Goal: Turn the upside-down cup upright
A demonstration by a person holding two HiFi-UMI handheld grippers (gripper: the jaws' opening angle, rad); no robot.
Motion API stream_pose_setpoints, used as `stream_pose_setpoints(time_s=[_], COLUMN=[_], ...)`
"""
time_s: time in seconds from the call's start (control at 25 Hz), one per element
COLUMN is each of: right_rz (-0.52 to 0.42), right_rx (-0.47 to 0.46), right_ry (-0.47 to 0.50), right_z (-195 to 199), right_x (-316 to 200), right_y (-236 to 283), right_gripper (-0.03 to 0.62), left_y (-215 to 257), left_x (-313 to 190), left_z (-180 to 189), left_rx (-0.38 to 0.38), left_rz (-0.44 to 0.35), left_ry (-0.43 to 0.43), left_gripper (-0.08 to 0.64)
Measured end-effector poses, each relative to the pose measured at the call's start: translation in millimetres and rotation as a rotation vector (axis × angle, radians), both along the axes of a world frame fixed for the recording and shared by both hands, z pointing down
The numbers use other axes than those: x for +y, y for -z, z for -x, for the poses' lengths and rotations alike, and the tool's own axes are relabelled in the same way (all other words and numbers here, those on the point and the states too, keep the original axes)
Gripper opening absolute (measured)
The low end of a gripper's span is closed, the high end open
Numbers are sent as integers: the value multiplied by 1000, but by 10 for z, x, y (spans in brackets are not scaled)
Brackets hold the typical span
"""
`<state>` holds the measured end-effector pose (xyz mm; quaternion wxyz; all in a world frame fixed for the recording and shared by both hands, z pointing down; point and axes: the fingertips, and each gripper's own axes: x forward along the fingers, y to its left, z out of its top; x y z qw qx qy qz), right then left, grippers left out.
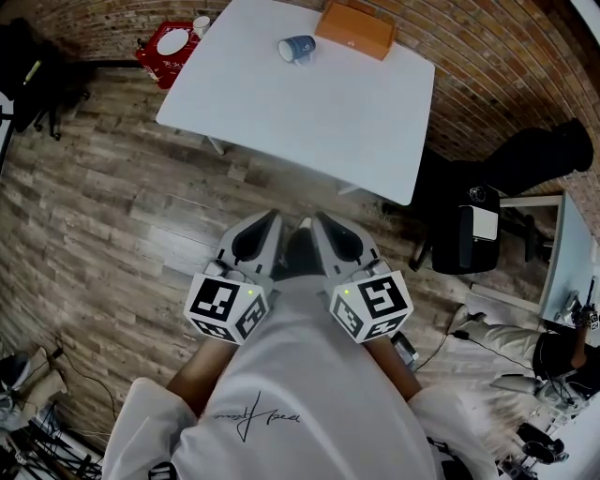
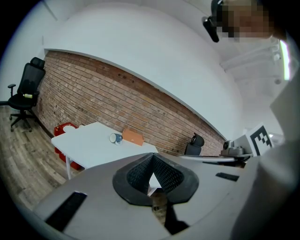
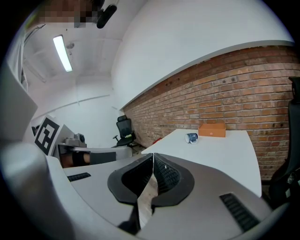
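A small blue cup (image 1: 296, 48) with a white inside sits near the far edge of the white table (image 1: 309, 112); it looks tipped onto its side. Both gripper views show it far off, as the cup (image 2: 116, 138) and the cup (image 3: 191, 137). My left gripper (image 1: 270, 220) and right gripper (image 1: 321, 222) are held side by side close to my body, over the wooden floor and well short of the table. Both are shut with nothing between the jaws, as seen on the left gripper (image 2: 151, 158) and the right gripper (image 3: 153, 157).
An orange box (image 1: 356, 28) lies beside the cup at the table's far edge. A red crate (image 1: 167, 49) stands on the floor left of the table. A black office chair (image 1: 473, 225) and another desk (image 1: 567, 248) are to the right. A brick wall runs behind.
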<state>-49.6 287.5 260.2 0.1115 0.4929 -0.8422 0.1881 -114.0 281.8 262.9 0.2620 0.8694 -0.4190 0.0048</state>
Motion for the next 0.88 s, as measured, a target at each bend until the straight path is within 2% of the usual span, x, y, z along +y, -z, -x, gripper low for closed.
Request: stream_pose_setpoints(time_s=[0.52, 0.88], right_rz=[-23, 52], right_rx=[-16, -72], right_ry=[-7, 10], right_z=[-119, -225], right_x=[-438, -907], right_y=[6, -163], right_gripper=[21, 22], left_y=[-57, -173], left_x=[-391, -880], left_z=[-176, -321], left_rx=[-34, -61], left_rz=[-4, 34], left_ry=[-29, -45], left_gripper=[9, 9])
